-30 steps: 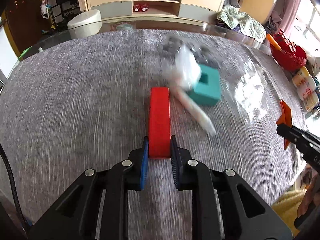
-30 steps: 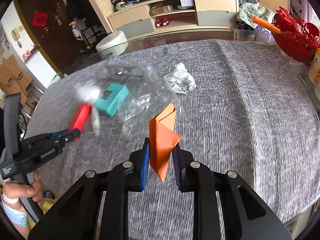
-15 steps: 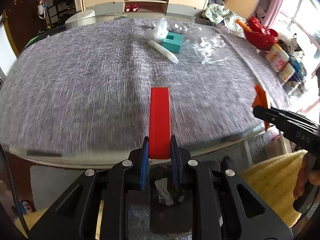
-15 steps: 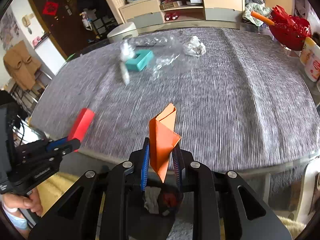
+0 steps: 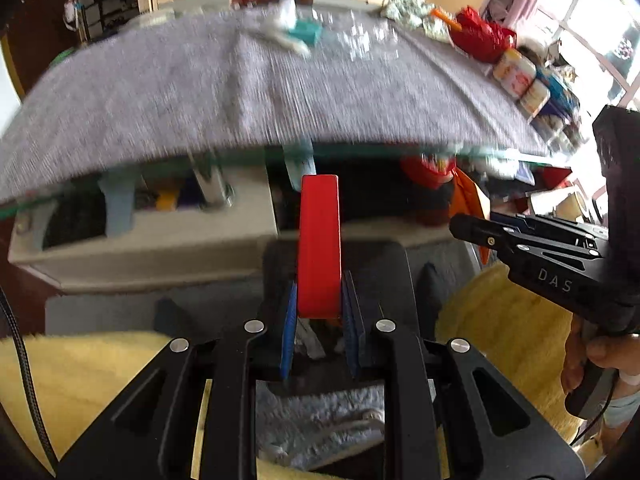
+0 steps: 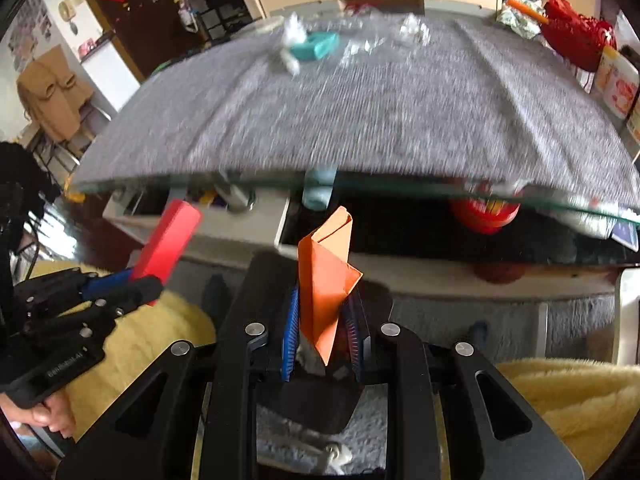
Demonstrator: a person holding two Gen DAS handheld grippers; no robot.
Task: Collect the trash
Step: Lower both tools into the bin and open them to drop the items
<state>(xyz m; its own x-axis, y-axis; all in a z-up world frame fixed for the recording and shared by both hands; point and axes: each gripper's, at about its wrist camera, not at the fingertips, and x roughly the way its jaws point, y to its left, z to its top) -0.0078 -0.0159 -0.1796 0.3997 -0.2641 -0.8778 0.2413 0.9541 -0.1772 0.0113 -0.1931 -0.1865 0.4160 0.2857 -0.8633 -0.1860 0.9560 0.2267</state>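
Note:
My left gripper [image 5: 319, 312] is shut on a red block [image 5: 319, 240] and holds it below the table edge, over a black bin [image 5: 384, 264] on the floor. My right gripper [image 6: 323, 320] is shut on a folded orange paper [image 6: 326, 276], also over the black bin [image 6: 264, 280]. The left gripper and its red block [image 6: 168, 240] show at the left of the right wrist view. The right gripper [image 5: 460, 222] and its orange paper [image 5: 470, 200] show at the right of the left wrist view. A teal block [image 6: 316, 46], white wrappers [image 6: 292, 34], clear plastic [image 6: 360, 46] and a crumpled paper ball [image 6: 412, 32] lie far back on the table.
The glass table with a grey cloth [image 6: 360, 120] is ahead and above the grippers. A red basket [image 6: 576, 36] and bottles [image 6: 618, 80] stand on its right side. Yellow fluffy cushions [image 5: 80, 380] flank the bin. A low cabinet [image 5: 160, 240] sits under the table.
Both grippers have pulled back from the table and dropped below its edge, carrying the red block and the orange paper over the black bin.

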